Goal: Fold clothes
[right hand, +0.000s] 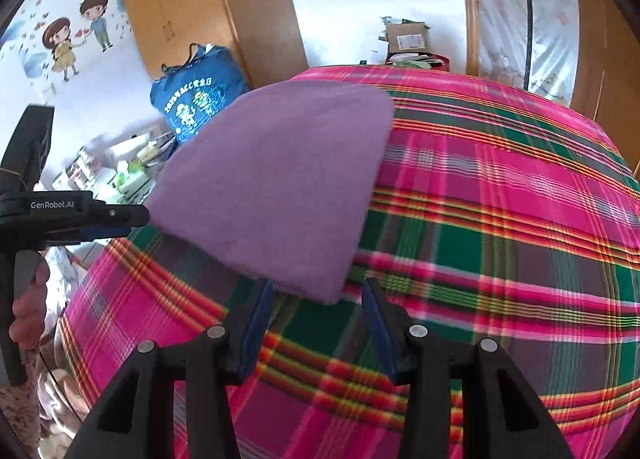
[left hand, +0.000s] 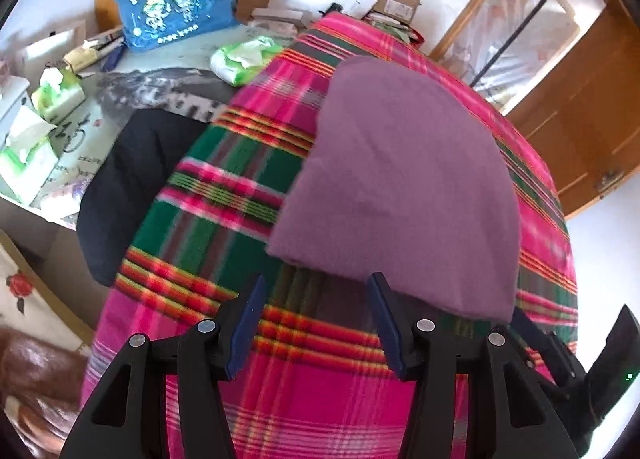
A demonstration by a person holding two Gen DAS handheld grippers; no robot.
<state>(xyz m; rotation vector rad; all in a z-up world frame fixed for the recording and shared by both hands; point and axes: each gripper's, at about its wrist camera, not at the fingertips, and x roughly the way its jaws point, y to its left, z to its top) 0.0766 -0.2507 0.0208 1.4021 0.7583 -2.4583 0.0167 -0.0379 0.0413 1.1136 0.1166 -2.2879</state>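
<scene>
Folded purple garment point(left hand: 400, 187) laid flat at frame centre on pink-green plaid cloth point(left hand: 224, 187), soft matte knit, rounded outline, left gripper point(left hand: 316, 323) and right gripper point(right hand: 318, 323) released, spread empty just below its near edge

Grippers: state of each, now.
Left gripper: open, holding nothing, at the purple garment's near edge.
Right gripper: open, holding nothing, garment corner just ahead.
</scene>
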